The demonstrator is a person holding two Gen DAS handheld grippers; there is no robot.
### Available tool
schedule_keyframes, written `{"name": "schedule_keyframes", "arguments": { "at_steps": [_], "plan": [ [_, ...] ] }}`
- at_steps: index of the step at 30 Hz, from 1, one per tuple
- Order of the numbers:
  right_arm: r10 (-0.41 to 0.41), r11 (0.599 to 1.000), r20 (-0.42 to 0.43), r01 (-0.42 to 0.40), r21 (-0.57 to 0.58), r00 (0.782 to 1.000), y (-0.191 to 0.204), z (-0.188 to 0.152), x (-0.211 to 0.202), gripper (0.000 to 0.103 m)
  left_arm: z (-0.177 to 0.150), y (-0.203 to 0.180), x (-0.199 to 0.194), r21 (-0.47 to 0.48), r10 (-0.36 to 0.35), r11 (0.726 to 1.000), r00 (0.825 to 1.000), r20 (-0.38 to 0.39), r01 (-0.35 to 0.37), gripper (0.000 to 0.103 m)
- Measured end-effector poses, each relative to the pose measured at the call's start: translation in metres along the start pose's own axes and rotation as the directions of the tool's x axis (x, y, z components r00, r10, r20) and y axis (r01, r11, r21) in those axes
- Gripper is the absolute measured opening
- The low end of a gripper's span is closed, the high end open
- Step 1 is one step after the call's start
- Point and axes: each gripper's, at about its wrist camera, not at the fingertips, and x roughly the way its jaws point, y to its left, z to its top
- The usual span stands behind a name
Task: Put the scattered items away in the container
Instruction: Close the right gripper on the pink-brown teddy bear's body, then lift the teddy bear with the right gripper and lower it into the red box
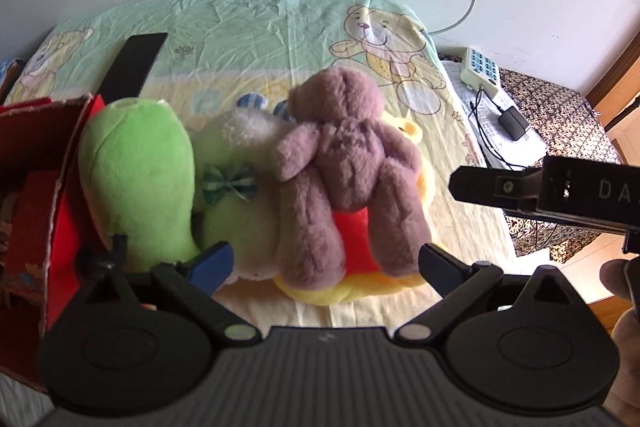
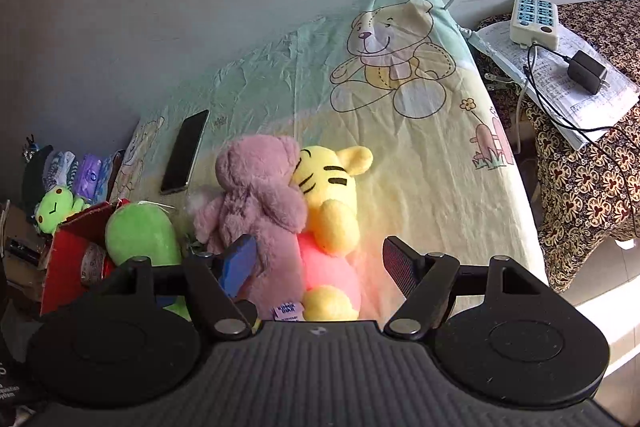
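Meanwhile, both grippers, left gripper (image 1: 325,259) and right gripper (image 2: 320,263), wide open, empty; red box (image 1: 60,163) beside green plush (image 1: 136,171).

Plush pile (image 2: 280,219) is crowding the red box (image 1: 64,163) mouth; bed (image 2: 420,167) right of the toys is lying open; phone (image 2: 185,151) is sitting behind.

I count four soft toys in the pile: one fuzzy mauve plush bear (image 1: 344,147), one yellow striped plush tiger with a red belly (image 2: 328,195), one bright green plush (image 1: 136,167) and one cream plush with a green checked bow (image 1: 236,163). A fifth, one small green frog plush (image 2: 54,209), sits apart. One red cardboard box (image 1: 60,187), one black phone (image 2: 186,151), one white power strip (image 2: 534,21), one black charger block (image 2: 586,71).
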Motion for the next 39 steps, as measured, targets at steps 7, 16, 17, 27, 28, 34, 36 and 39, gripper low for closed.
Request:
{"name": "schedule_keyframes", "arguments": {
  "at_steps": [7, 16, 17, 27, 28, 34, 36, 39],
  "plan": [
    [0.047, 0.996, -0.016, -0.048, -0.079, 0.999, 0.017, 0.012, 0.036, 0.074, 0.01, 0.01, 0.017, -0.03, -0.094, 0.995, 0.996, 0.008, 0.094, 0.093],
    [0.102, 0.989, -0.057, -0.108, -0.103, 0.993, 0.021, 0.014, 0.057, 0.06, 0.02, 0.014, 0.03, -0.019, -0.15, 0.989, 0.989, 0.002, 0.15, 0.081],
    [0.096, 0.99, -0.058, -0.101, -0.103, 0.994, 0.022, 0.014, 0.059, 0.06, 0.021, 0.015, 0.033, -0.022, -0.15, 0.989, 0.989, -0.003, 0.15, 0.081],
    [0.121, 0.988, -0.069, -0.126, -0.085, 0.99, 0.021, 0.01, 0.055, 0.055, 0.022, 0.017, 0.037, -0.029, -0.18, 0.983, 0.984, -0.006, 0.18, 0.08],
    [0.122, 0.988, -0.069, -0.127, -0.088, 0.99, 0.022, 0.009, 0.051, 0.054, 0.02, 0.016, 0.035, -0.027, -0.186, 0.982, 0.983, -0.007, 0.185, 0.079],
    [0.13, 0.987, -0.089, -0.137, -0.083, 0.988, 0.017, -0.009, 0.028, 0.05, 0.002, 0.01, 0.016, -0.011, -0.22, 0.975, 0.975, -0.025, 0.22, 0.077],
    [0.134, 0.987, -0.092, -0.141, -0.073, 0.987, 0.014, -0.018, 0.019, 0.05, -0.008, 0.005, 0.01, 0.0, -0.224, 0.974, 0.974, -0.03, 0.225, 0.077],
    [0.154, 0.986, -0.098, -0.159, -0.045, 0.983, 0.007, -0.034, 0.006, 0.049, -0.027, -0.007, -0.002, 0.043, -0.216, 0.975, 0.976, -0.028, 0.217, 0.077]
  ]
}}
